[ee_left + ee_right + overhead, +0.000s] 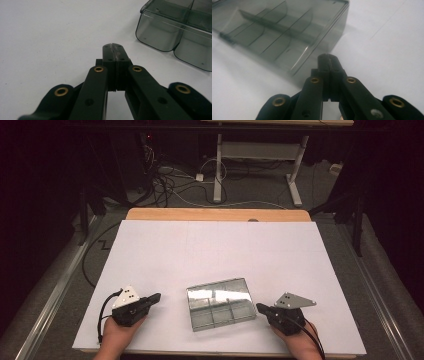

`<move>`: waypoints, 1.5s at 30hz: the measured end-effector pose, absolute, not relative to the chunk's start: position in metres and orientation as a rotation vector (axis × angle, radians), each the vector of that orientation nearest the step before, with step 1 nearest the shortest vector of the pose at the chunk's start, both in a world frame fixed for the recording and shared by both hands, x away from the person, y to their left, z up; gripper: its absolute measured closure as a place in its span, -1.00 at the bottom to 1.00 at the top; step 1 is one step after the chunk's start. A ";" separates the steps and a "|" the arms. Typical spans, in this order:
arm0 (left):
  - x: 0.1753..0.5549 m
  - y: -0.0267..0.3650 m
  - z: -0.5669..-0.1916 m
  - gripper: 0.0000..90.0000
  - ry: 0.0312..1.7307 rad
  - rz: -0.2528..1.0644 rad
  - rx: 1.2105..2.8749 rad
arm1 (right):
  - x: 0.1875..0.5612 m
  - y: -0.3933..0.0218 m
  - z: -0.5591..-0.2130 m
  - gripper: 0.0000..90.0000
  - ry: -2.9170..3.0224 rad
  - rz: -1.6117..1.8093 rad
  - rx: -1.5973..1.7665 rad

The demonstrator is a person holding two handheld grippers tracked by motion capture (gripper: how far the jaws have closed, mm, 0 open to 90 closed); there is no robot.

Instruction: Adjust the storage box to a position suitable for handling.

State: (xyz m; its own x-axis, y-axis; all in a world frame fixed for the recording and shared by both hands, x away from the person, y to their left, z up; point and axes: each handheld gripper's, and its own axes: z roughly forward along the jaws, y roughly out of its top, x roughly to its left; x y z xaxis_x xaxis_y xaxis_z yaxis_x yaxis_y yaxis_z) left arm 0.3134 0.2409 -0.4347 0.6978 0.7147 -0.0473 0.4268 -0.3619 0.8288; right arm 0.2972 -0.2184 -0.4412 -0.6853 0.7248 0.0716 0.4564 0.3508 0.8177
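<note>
A clear smoky plastic organiser box (pixel 220 302) with several compartments lies on the white table sheet (pixel 215 250), near the front edge. Its rounded corner (pixel 160 35) lies up and to the right of my left gripper (pixel 113 48), whose jaws are pressed together with nothing between them. In the high view my left gripper (pixel 156 297) rests left of the box, a gap apart. My right gripper (pixel 260 308) points at the box's right front corner, very close to it. Its jaws (pixel 328 58) are shut and empty, just short of the box wall (pixel 322 47).
The wooden table edge (pixel 215 214) shows beyond the white sheet. Behind the table, cables (pixel 165 180) lie on the floor beside a white desk frame (pixel 260 160). A person's hands hold both grippers at the table's front edge.
</note>
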 end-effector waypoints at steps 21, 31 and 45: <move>0.301 0.208 -0.435 0.95 0.820 0.337 2.134 | 0.278 -0.203 -0.444 1.00 2.355 1.265 0.975; 0.301 0.188 -0.437 0.95 0.797 0.300 2.179 | 0.279 -0.209 -0.442 1.00 2.320 1.290 0.995; 0.306 0.178 -0.436 0.95 0.815 0.291 2.166 | 0.268 -0.199 -0.420 1.00 2.258 1.458 0.912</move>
